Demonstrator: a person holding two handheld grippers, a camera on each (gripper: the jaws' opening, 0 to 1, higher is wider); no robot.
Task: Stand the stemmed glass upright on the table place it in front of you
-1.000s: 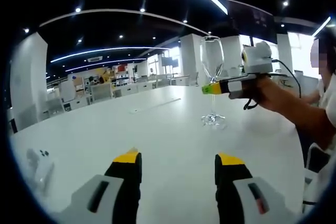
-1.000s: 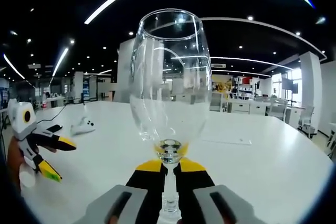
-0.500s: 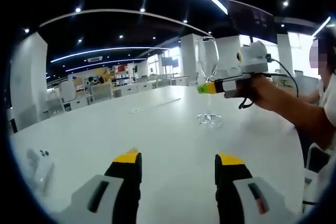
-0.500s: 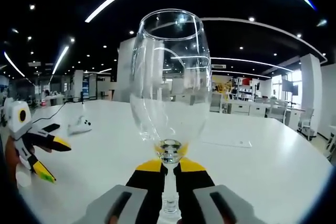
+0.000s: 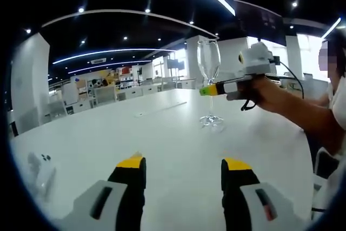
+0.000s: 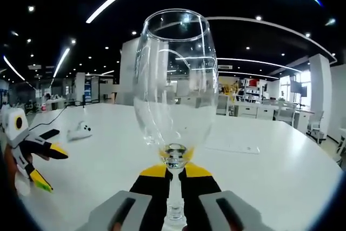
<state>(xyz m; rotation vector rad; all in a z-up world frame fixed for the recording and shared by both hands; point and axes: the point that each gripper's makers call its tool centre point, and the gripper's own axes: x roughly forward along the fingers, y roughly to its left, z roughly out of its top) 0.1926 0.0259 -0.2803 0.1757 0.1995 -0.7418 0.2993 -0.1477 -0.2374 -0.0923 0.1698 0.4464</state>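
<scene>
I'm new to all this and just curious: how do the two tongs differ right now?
The right tongs are shut on the stem of the stemmed glass, which stands upright; the left tongs are open and hold nothing. In the left gripper view, the right tongs are raised at stem height, while the left tongs hover low over the white table. Both have yellow tips and are hand-held.

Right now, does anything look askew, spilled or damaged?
Nothing stands out. The stemmed glass stands upright and empty on the white table, its stem held in the right claw. The left claw is open.
</scene>
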